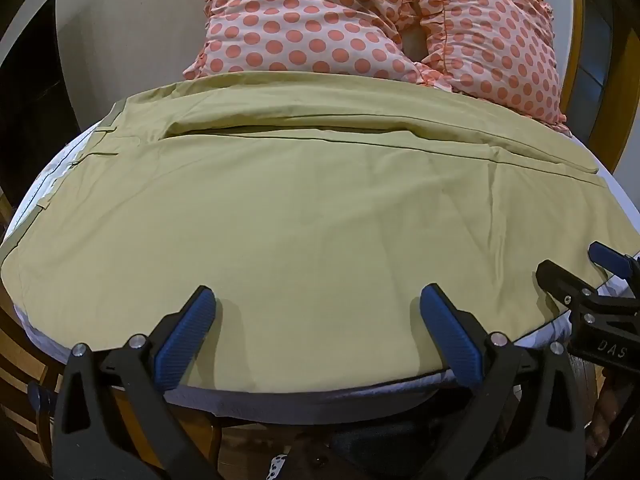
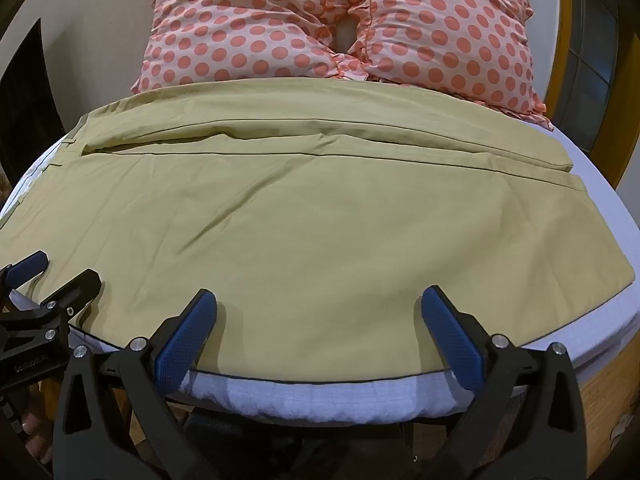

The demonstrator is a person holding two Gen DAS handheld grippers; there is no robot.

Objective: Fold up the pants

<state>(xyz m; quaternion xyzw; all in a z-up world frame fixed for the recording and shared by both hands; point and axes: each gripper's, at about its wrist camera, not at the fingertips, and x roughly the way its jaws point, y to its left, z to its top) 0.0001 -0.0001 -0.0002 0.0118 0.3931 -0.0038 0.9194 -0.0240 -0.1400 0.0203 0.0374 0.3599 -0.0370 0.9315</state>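
Khaki pants [image 1: 312,208] lie spread flat across a white mattress [image 1: 280,394], waistband at the left, leg hems at the right, one leg lying along the far side. They also fill the right wrist view [image 2: 320,220]. My left gripper [image 1: 318,300] is open and empty, just above the near edge of the pants. My right gripper [image 2: 320,300] is open and empty over the near edge further right. The right gripper also shows at the right edge of the left wrist view [image 1: 576,264], and the left gripper at the left edge of the right wrist view [image 2: 60,268].
Two polka-dot pillows [image 1: 360,16] lie against the far side, touching the pants' far edge; they also show in the right wrist view [image 2: 340,24]. A wooden bed frame [image 2: 600,392] shows at the lower right. A yellow-framed window [image 2: 580,60] stands behind on the right.
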